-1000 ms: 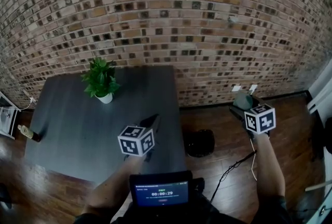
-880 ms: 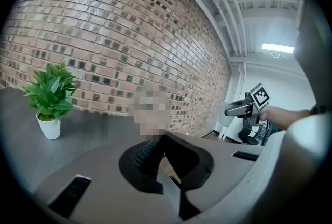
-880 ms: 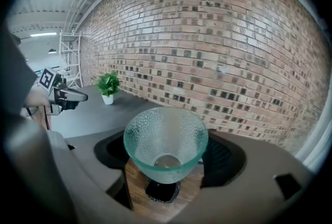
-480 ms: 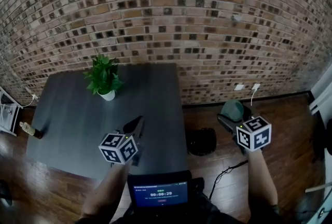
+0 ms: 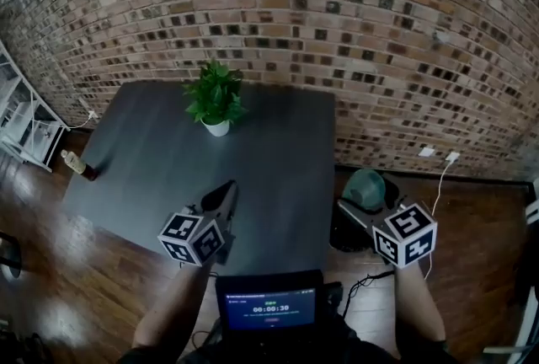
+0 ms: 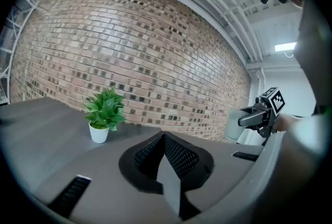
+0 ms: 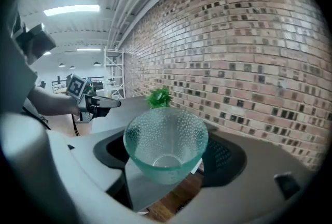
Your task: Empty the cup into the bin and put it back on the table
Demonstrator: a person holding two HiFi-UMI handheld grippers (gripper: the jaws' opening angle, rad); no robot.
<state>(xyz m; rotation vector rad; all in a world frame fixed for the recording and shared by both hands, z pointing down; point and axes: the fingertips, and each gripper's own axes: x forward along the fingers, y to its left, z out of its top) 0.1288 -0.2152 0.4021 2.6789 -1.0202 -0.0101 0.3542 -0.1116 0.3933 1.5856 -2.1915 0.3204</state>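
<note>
Your left forearm reached forward, its left gripper [image 5: 226,192] shut tight and empty above the dark grey table's [image 5: 152,160] near edge, while your right gripper [image 5: 360,204] clamped the dimpled green glass cup [image 5: 366,190] just past the table's right edge, over the wooden floor [image 5: 472,219].

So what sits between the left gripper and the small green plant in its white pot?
Only bare dark grey tabletop, seen in the head view.
</note>
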